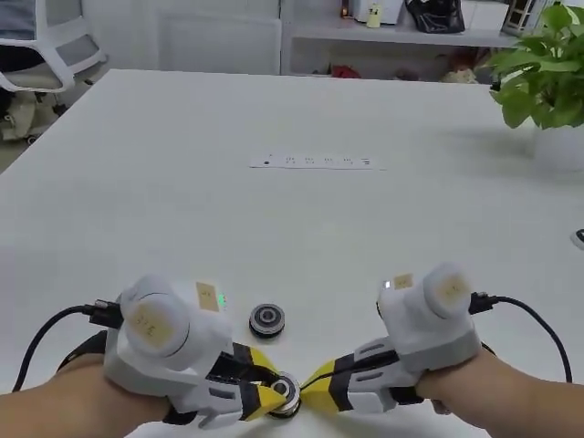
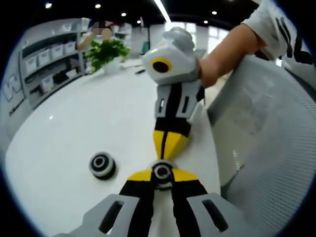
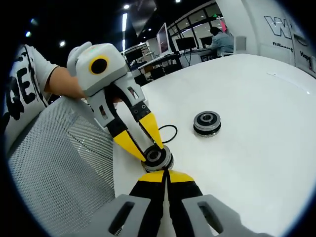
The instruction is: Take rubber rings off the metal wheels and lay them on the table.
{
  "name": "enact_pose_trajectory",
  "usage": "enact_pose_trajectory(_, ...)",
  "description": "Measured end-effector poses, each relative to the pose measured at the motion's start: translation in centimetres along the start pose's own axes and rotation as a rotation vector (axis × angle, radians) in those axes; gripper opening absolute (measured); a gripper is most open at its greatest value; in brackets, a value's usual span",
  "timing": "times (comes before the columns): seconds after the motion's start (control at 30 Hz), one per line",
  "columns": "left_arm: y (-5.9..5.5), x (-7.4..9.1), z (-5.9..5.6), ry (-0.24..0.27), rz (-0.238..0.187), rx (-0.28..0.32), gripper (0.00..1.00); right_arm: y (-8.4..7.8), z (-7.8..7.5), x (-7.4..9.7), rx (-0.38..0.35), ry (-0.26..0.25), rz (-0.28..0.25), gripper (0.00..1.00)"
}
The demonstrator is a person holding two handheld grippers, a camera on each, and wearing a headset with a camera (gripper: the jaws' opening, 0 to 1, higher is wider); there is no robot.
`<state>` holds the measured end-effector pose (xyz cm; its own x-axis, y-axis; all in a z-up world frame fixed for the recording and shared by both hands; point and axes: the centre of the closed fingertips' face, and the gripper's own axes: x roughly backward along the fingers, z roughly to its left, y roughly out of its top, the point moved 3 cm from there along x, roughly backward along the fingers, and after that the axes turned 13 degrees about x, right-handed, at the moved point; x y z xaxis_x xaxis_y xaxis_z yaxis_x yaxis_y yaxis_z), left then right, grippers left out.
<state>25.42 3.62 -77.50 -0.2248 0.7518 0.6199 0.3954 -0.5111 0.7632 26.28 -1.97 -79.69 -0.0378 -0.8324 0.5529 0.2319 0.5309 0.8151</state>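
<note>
At the near edge of the white table (image 1: 301, 228), a wheel (image 3: 157, 158) is held between the two grippers, which are pointed tip to tip. The wheel is clamped by the left gripper (image 2: 162, 175), one yellow-tipped jaw set on each side of it. The jaws of the right gripper (image 3: 168, 176) are seen pressed together, with their tips touching the wheel's rim. Whether a bit of rubber is caught between those tips cannot be told, since the contact point is too small in every view. A second wheel (image 1: 267, 318) is noted lying flat on the table just beyond the grippers, untouched, with dark rubber seen around its edge. A thin black ring (image 3: 176, 132) is seen lying flat on the table behind the left gripper's jaws, apart from both wheels. Farther out, a white power strip (image 1: 315, 162) lies at mid-table. A green plant (image 1: 543, 64) stands at the far right corner. A grey mesh chair (image 2: 266, 138) is seen close behind the grippers.
</note>
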Motion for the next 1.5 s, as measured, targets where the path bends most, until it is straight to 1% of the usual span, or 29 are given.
enact_pose_trajectory(0.13,0.0,-0.1,-0.1,0.003,0.001,0.002,0.13,0.0,-0.3,0.1,-0.036,-0.002,-0.017,0.0)
enact_pose_trajectory(0.27,0.1,-0.1,-0.1,0.01,0.005,0.001,0.13,0.1,-0.7,0.3,-0.105,-0.009,-0.047,0.0)
enact_pose_trajectory(0.33,0.2,-0.1,-0.1,0.014,0.006,0.001,0.13,0.3,-1.0,0.5,-0.146,-0.017,-0.079,0.0)
enact_pose_trajectory(0.37,0.2,-0.2,-0.1,0.016,0.007,0.001,0.13,0.6,-1.1,0.6,-0.175,-0.012,-0.104,0.0)
enact_pose_trajectory(0.4,0.2,-0.2,-0.1,0.017,0.007,0.001,0.13,0.7,-1.2,0.7,-0.189,-0.012,-0.114,0.0)
enact_pose_trajectory(0.47,0.2,-0.2,-0.1,0.022,0.008,0.002,0.13,0.7,-1.2,0.8,-0.193,-0.01,-0.116,0.0)
enact_pose_trajectory(0.63,0.3,-0.3,-0.1,0.039,0.014,0.006,0.12,1.0,-1.1,1.1,-0.235,0.001,-0.156,0.0)
enact_pose_trajectory(0.67,0.3,-0.4,-0.1,0.043,0.015,0.006,0.12,1.1,-1.0,1.0,-0.244,0.002,-0.156,0.0)
enact_pose_trajectory(0.8,0.3,-0.4,-0.1,0.049,0.018,0.011,0.12,1.1,-1.0,1.0,-0.236,0.005,-0.155,0.0)
enact_pose_trajectory(1.07,0.3,-0.5,-0.1,0.055,0.021,0.014,0.12,1.2,-0.9,1.0,-0.248,0.012,-0.153,0.0)
enact_pose_trajectory(1.17,0.3,-0.5,-0.1,0.057,0.022,0.014,0.12,1.5,-0.5,0.9,-0.249,0.031,-0.16,0.0)
enact_pose_trajectory(1.23,0.4,-0.5,-0.1,0.058,0.022,0.013,0.12,1.7,-0.3,0.8,-0.238,0.036,-0.158,0.0)
enact_pose_trajectory(1.5,0.3,-0.5,-0.1,0.054,0.019,0.016,0.12,1.7,0.0,0.6,-0.237,0.049,-0.158,0.0)
